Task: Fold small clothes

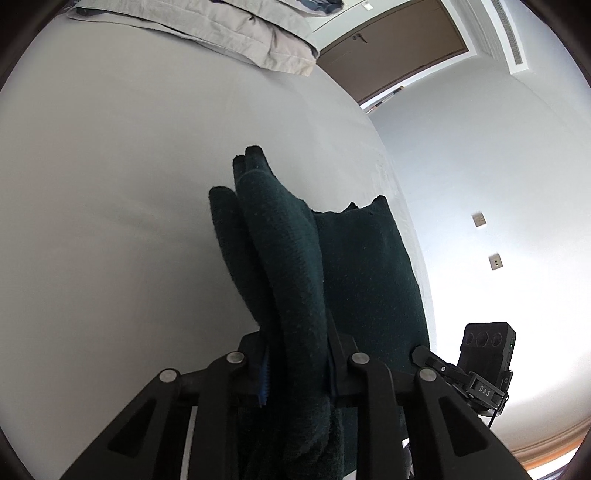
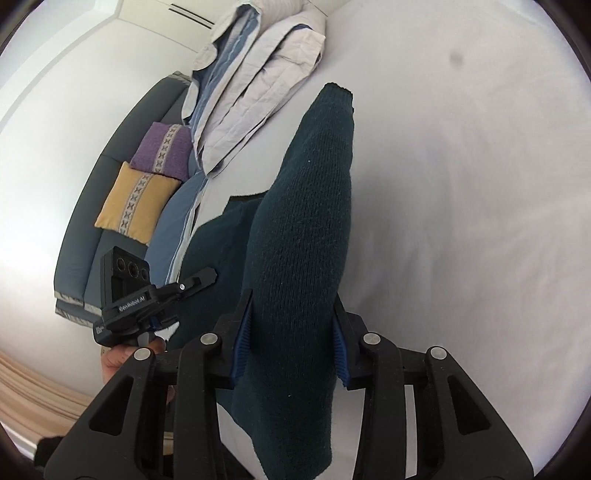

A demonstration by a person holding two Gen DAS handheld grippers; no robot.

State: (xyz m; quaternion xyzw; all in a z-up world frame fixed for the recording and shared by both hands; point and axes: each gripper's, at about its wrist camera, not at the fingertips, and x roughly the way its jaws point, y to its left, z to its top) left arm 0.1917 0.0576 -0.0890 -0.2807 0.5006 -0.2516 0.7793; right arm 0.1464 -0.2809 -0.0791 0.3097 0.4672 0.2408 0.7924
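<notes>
Left gripper: jaws nearly closed, clamped on a bunched edge of the dark green knit garment, which is lifted off the white bed and drapes forward over the jaws, the rest hanging to the right toward the other gripper. Beige folded bedding at the bed's far end, brown door beyond it. In the left wrist view, the right gripper's camera unit sits at lower right, close by. Right gripper: jaws part closed, blue pads pressing both sides of a thick fold of the same garment, also held above the bed. Left of it: a hand holding the left gripper, then a grey sofa with a yellow cushion and a purple cushion.
</notes>
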